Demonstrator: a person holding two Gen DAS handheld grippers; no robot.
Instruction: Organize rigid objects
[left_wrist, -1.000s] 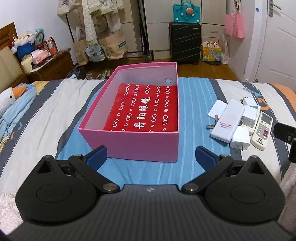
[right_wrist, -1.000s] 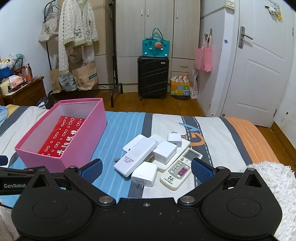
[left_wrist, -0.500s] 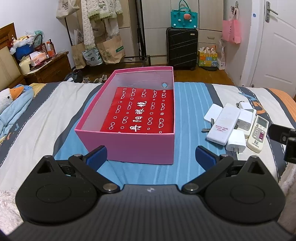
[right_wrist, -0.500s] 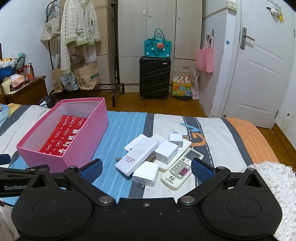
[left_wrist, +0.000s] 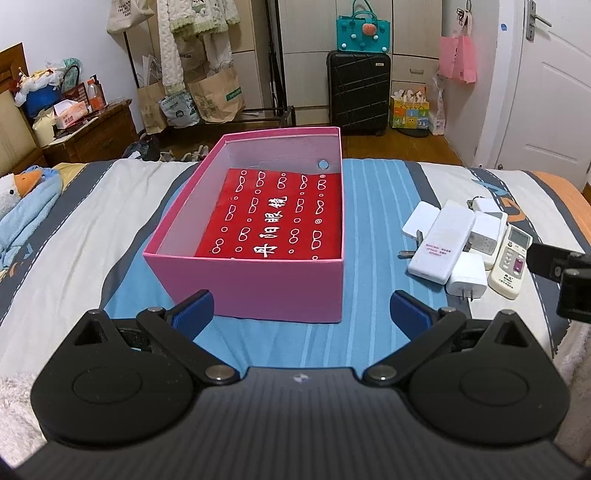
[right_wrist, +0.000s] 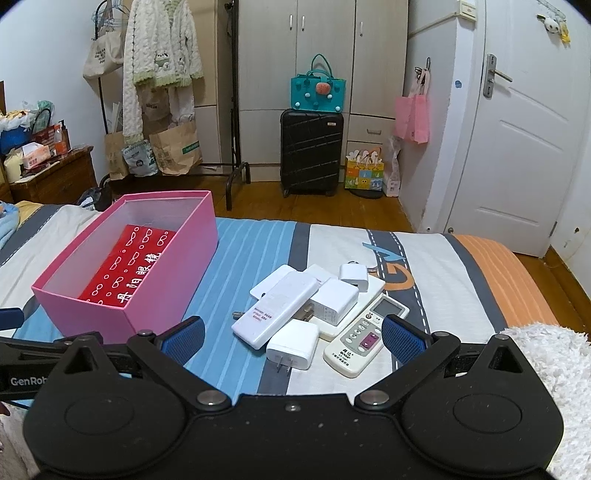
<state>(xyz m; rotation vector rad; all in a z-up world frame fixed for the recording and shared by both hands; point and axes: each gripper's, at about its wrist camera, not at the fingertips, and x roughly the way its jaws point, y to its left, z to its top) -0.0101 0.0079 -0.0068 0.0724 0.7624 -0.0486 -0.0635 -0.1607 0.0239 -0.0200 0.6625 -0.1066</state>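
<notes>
Both tools gaped wide and empty — the left gripper (left_wrist: 301, 306) before the pink box (left_wrist: 255, 284), the right gripper (right_wrist: 291, 336) over the white chargers (right_wrist: 293, 345) and remote control (right_wrist: 364, 334) clustered on the striped bedspread (right_wrist: 461, 266); a black suitcase (right_wrist: 312, 151) stood by the wardrobe (right_wrist: 295, 48).

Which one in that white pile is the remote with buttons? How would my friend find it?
Start at the big pink box on the striped bed, then look at the white pile beside it. The remote lies at the pile's near edge, by the right gripper. Only it has a grey screen, rows of buttons and a purple patch; its neighbours are plain white blocks.
</notes>
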